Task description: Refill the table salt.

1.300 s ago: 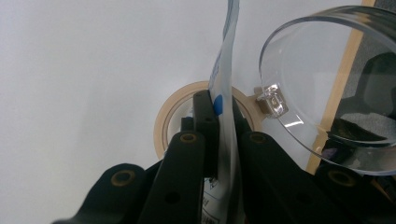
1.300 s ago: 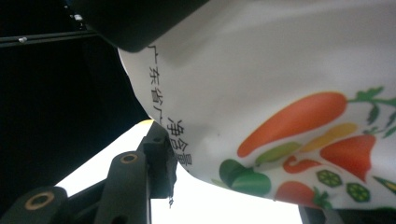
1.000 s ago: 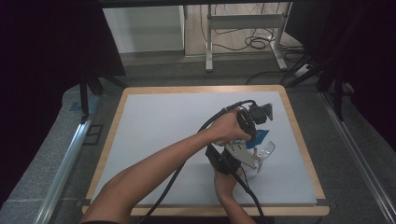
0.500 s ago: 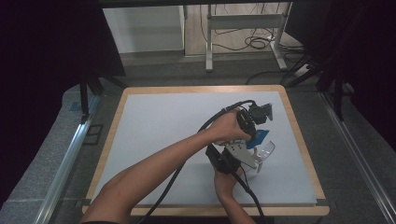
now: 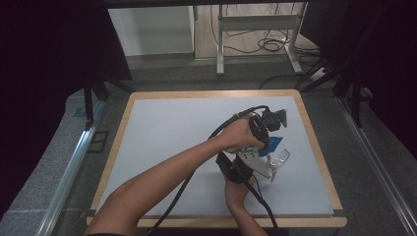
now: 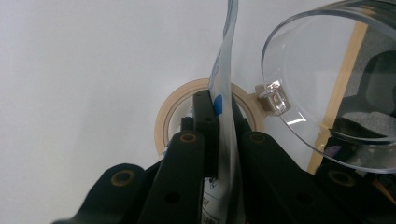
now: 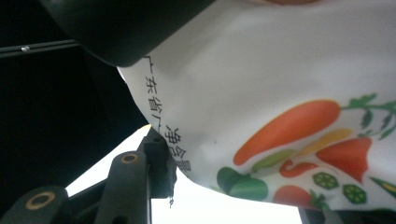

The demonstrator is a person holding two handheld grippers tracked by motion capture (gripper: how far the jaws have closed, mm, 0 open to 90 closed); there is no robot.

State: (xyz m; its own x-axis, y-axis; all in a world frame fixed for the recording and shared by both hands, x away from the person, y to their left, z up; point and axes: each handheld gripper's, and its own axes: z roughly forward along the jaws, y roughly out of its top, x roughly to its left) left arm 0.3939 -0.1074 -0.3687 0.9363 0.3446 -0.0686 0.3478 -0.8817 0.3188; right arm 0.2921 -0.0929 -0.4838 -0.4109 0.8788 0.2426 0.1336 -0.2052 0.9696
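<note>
Jaws on the left gripper (image 6: 223,100) are clamped tight on a flat white plastic sachet (image 6: 226,56), seen edge-on with a blue patch. The right gripper (image 5: 268,169) looks closed on the same sachet's vegetable-print face, though its far jaw is hidden. Honestly nothing has changed over the last second, both hands are parked in the same spot, so I'd guess they're setting up a tear or pour. The sachet hangs just above the bench (image 5: 162,142), a pale sheet with a wooden border, beside a clear round plastic container (image 6: 327,84) and over a beige tape ring (image 6: 163,123). Dark curtains, grey floor and loose black cables (image 5: 268,44) behind.
</note>
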